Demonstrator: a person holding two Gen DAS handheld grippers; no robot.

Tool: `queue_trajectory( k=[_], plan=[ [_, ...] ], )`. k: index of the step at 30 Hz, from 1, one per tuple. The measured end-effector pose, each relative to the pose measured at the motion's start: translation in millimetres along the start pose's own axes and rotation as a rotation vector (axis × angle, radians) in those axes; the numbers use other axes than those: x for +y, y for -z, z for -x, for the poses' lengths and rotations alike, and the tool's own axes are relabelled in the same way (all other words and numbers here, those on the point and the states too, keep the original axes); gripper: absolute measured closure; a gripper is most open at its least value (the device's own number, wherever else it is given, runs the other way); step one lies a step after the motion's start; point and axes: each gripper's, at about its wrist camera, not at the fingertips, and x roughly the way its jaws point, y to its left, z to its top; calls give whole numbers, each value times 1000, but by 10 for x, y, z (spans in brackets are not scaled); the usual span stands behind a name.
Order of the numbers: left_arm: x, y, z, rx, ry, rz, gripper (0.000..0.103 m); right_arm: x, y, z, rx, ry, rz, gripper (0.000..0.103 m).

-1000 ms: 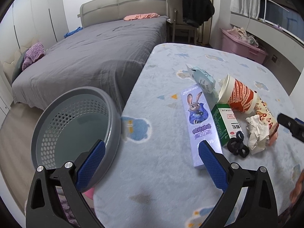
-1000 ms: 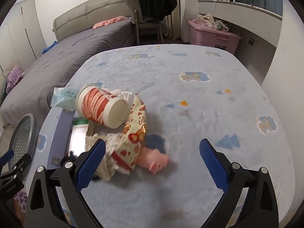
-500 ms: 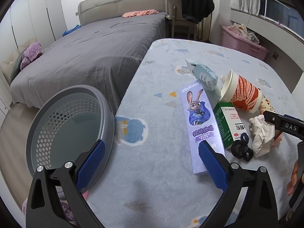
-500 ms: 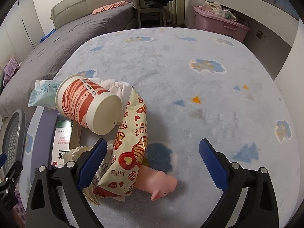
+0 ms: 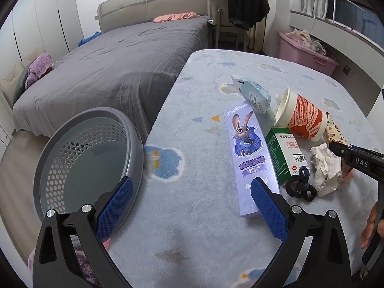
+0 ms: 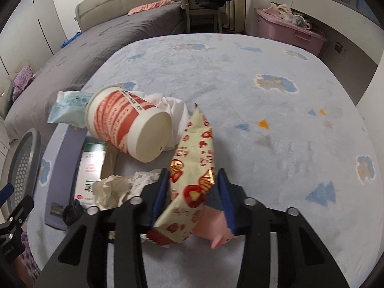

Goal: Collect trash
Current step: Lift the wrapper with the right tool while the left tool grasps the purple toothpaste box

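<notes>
Risk: right hand-held gripper (image 6: 192,189), seemingly clenched on the snack wrapper (image 6: 192,168), may drag the pink toy (image 6: 213,225) at five o'clock; left hand-held gripper (image 5: 189,204) hangs released.

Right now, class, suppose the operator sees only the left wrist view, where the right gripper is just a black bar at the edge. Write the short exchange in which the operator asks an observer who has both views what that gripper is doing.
Operator: Is the right gripper on anything?
Observer: Yes. The right gripper is shut on the snack wrapper, with a blue pad against each side.
Operator: Would lifting it disturb anything?
Observer: Possibly. A pink pig toy lies right under the wrapper's near end, between the fingers.
</notes>
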Motion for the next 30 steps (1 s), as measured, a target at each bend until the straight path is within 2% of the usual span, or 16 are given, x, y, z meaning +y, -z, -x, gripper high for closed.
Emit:
queue_trajectory(
  k=[11,20,30],
  plan=[
    [-77,-2,67,3,19,-7,6,-199,122,482,-90,-34,-59,67],
    [-185,-102,-55,47,50,3,6,-155,414,578,-73,-79,-47,67],
    [-338,-195,-307,71,57,1,6,-117,444,666,-93,-113,-29,67]
  ],
)
